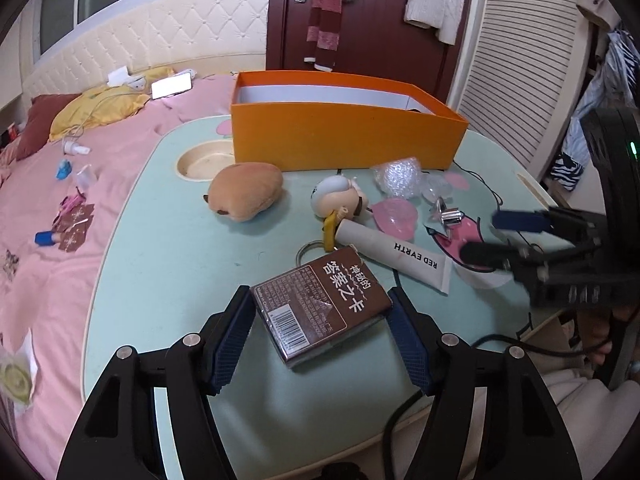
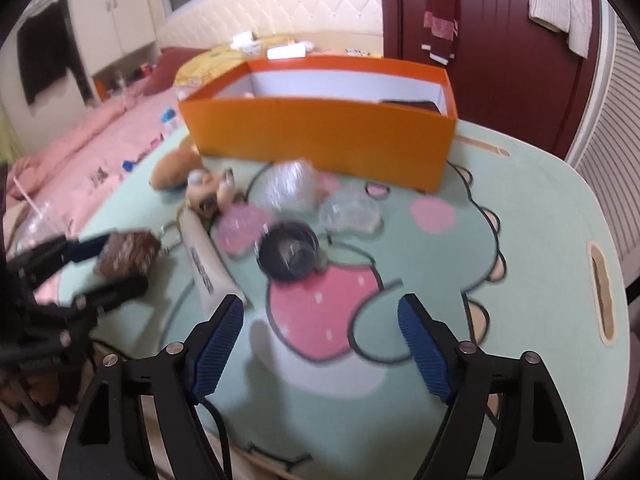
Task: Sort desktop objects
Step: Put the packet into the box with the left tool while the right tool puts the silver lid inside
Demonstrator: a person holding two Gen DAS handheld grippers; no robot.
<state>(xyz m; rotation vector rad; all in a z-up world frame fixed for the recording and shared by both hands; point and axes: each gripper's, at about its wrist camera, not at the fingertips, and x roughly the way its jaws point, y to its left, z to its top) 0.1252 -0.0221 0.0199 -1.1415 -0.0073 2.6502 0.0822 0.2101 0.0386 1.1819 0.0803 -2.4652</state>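
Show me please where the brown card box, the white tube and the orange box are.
brown card box (image 1: 326,306): left wrist view, on its printed top face.
white tube (image 1: 394,250): left wrist view, on the tube body by the RED EARTH print.
orange box (image 1: 344,140): left wrist view, on its front wall.

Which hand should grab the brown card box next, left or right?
Left. The left gripper already has its open fingers on both sides of the brown card box; the right gripper is open over bare table.

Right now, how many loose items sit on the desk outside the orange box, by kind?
Plush or figure toys: 2, brown plush, doll head
Card boxes: 1
Cream tubes: 1
Plastic wraps or shells: 3
Total: 7
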